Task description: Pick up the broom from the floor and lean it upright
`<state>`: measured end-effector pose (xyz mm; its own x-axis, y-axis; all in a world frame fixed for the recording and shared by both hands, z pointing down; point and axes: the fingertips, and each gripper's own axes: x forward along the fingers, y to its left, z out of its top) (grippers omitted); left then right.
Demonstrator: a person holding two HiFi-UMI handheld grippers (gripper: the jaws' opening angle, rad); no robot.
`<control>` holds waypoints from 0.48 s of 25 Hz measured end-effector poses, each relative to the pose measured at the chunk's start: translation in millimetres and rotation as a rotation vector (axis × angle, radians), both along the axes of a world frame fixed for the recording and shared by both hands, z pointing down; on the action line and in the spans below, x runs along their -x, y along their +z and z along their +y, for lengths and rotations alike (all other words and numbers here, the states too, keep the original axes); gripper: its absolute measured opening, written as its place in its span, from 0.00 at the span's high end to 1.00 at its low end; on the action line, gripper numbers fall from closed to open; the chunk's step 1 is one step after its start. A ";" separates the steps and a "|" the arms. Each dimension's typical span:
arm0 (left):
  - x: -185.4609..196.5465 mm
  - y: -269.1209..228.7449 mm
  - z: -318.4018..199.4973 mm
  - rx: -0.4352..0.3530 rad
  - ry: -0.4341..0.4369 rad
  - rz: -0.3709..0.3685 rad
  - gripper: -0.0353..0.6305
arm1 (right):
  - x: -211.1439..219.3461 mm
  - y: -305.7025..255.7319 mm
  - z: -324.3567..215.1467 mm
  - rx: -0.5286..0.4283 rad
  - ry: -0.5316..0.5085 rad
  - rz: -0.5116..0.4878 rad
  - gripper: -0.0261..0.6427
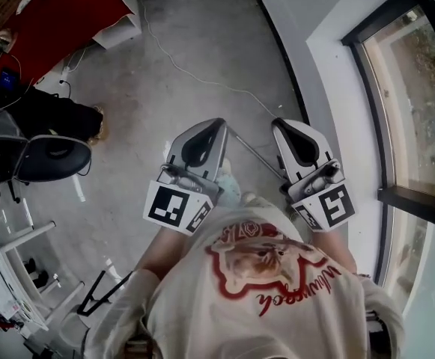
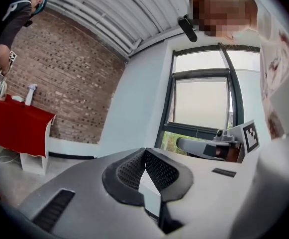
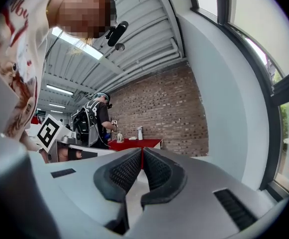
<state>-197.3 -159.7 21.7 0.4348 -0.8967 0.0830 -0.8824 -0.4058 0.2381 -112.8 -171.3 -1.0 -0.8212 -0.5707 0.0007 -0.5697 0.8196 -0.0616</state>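
Observation:
A thin grey rod (image 1: 255, 152), seemingly the broom's handle, lies slantwise on the concrete floor between my two grippers in the head view. The broom's head is not clearly visible. A pale teal shape (image 1: 230, 188) shows by the left gripper's body; I cannot tell what it is. My left gripper (image 1: 214, 123) (image 2: 144, 151) is held level over the floor, jaws shut with nothing between them. My right gripper (image 1: 280, 123) (image 3: 142, 150) is beside it, also shut and empty. Neither touches the rod.
A white wall and a dark-framed window (image 1: 415, 103) run along the right. A white cable (image 1: 189, 71) trails over the floor ahead. A red table (image 1: 67, 10) stands far left, a black chair (image 1: 51, 158) at left, white racks (image 1: 11, 275) at lower left. Another person (image 3: 92, 123) stands by the brick wall.

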 end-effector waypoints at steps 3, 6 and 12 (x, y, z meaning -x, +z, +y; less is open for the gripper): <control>10.9 10.7 -35.0 0.004 0.024 -0.006 0.91 | 11.6 9.0 -32.2 -0.040 0.029 0.035 0.92; 18.7 31.8 -59.4 0.018 0.021 0.006 0.91 | 16.7 28.2 -54.6 -0.037 0.033 0.053 0.92; 28.1 110.2 -104.5 0.074 -0.016 0.004 0.91 | 21.2 93.9 -104.2 0.015 0.026 0.042 0.92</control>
<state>-225.5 -264.2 131.9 0.4208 -0.8951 0.1476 -0.8877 -0.3729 0.2700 -134.0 -275.5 93.0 -0.8053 -0.5913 0.0431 -0.5929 0.8038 -0.0493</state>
